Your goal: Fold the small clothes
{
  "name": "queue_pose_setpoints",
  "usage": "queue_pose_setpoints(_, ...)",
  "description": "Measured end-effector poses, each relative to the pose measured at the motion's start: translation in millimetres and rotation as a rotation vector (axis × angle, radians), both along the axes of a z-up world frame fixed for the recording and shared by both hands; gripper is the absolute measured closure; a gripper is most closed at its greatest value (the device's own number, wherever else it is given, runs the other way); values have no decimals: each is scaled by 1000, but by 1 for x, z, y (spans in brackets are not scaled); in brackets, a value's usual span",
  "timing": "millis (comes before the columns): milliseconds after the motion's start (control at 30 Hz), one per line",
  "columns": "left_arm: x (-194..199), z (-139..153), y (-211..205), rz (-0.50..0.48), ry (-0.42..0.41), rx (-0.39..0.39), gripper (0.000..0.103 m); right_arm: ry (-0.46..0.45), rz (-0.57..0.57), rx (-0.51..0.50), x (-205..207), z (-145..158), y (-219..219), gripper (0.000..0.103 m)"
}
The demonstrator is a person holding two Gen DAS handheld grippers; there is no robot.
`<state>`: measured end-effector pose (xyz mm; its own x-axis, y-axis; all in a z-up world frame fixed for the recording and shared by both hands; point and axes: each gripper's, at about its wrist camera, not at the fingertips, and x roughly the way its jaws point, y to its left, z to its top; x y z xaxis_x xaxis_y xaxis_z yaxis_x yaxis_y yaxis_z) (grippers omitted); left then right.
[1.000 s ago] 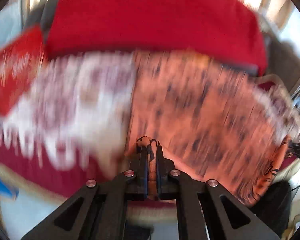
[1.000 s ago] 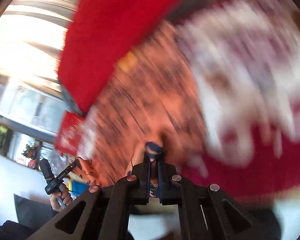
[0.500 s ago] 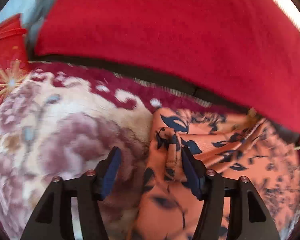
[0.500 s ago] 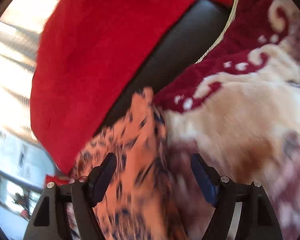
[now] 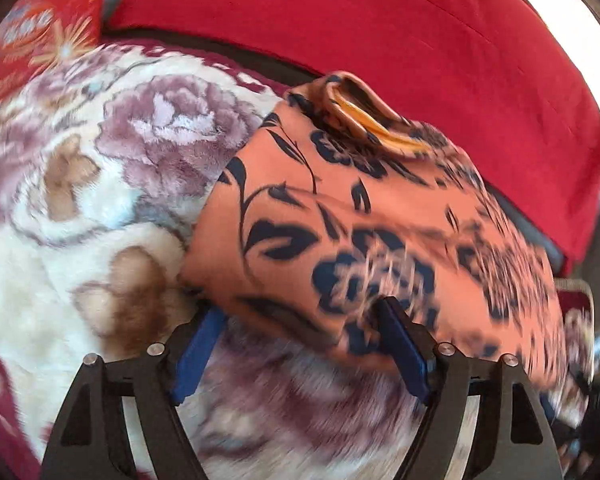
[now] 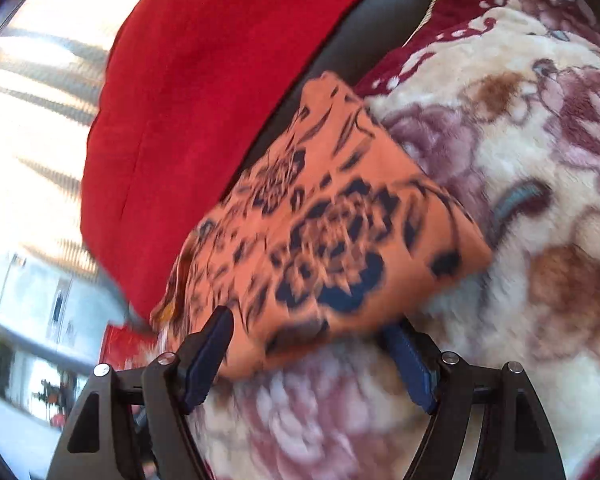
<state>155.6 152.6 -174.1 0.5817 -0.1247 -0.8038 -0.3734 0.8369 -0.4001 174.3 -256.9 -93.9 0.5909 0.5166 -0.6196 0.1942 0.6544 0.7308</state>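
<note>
An orange garment with a dark blue flower print [image 5: 372, 224] lies folded on a plush floral blanket [image 5: 100, 184]. Its far edge carries a puckered opening with a yellow lining. My left gripper [image 5: 300, 328] is open, jaws wide, with the garment's near edge lying between and over the blue pads [image 5: 198, 350]. The garment also shows in the right wrist view [image 6: 332, 224]. My right gripper [image 6: 308, 336] is open too, and the garment's near edge overlaps both its pads [image 6: 408, 364]. Neither gripper holds anything.
A red cushion [image 5: 380, 36] stands behind the garment against a dark sofa back [image 6: 364, 28]. A red printed pillow [image 5: 32, 40] lies at the far left. A bright window [image 6: 32, 120] fills the left of the right wrist view.
One second ago both grippers were shut on the garment's edges and lifting it. They opened and let go, then drew back; the garment now lies folded on the blanket.
</note>
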Motion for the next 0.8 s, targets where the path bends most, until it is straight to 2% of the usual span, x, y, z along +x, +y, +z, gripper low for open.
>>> queue_pose_setpoints(67, 12, 0, 4, 66, 16, -26, 17, 7, -60, 16, 11, -1, -1, 26)
queue_pose_setpoints(100, 18, 1, 7, 85, 17, -47, 21, 15, -82, 17, 18, -4, -3, 43)
queue_pose_setpoints(133, 25, 1, 10, 93, 34, -55, 63, 46, -93, 5, 25, -8, -3, 86)
queue_pose_setpoints(167, 36, -1, 12, 70, 67, -66, 83, 80, -95, 18, 33, -12, -4, 85)
queue_pose_setpoints(233, 47, 12, 11, 58, 90, -72, 86, 95, -86, -27, 42, -1, 1, 87)
queue_pose_setpoints(300, 39, 55, 8, 39, -12, -9, 87, 2, -57, -87, 37, 40, 10, 92)
queue_pose_setpoints(333, 29, 79, 7, 22, -73, 6, 88, -65, -42, -110, 27, 70, 12, 94)
queue_pose_setpoints(367, 15, 99, 6, 12, -121, 11, 88, -100, -31, -121, 20, 85, 11, 94)
queue_pose_setpoints(400, 4, 111, 5, 10, -150, 26, 88, -146, -17, -151, 7, 106, 10, 94)
queue_pose_setpoints(467, -23, 124, 0, -12, -189, 62, 87, -183, -7, -189, -20, 124, 7, 94)
queue_pose_setpoints(533, -56, 108, -9, -50, -177, 73, 83, -167, -5, -190, -56, 116, -1, 92)
queue_pose_setpoints(567, -70, 85, -14, -78, -136, 93, 76, -140, -3, -194, -71, 101, -4, 90)
queue_pose_setpoints(600, -78, 65, -17, -92, -102, 109, 71, -90, 3, -202, -90, 77, -12, 83)
queue_pose_setpoints(633, -82, 37, -17, -110, -39, 134, 62, -31, 24, -209, -101, 51, -15, 67)
queue_pose_setpoints(667, -86, 8, -15, -129, 49, 152, 58, 60, 48, -215, -111, 22, -19, 61)
queue_pose_setpoints(700, -98, -10, -7, -136, 46, 99, 58, 111, 58, -164, -125, -4, -27, 61)
queue_pose_setpoints(733, -109, -7, 2, -119, -8, 71, 54, 50, 36, -93, -140, -7, -38, 61)
queue_pose_setpoints(767, -115, 0, 7, -109, -12, 93, 45, 52, 21, -109, -150, -4, -47, 61)
queue_pose_setpoints(800, -120, 11, 11, -99, -10, 144, 44, 51, -2, -156, -157, 5, -54, 60)
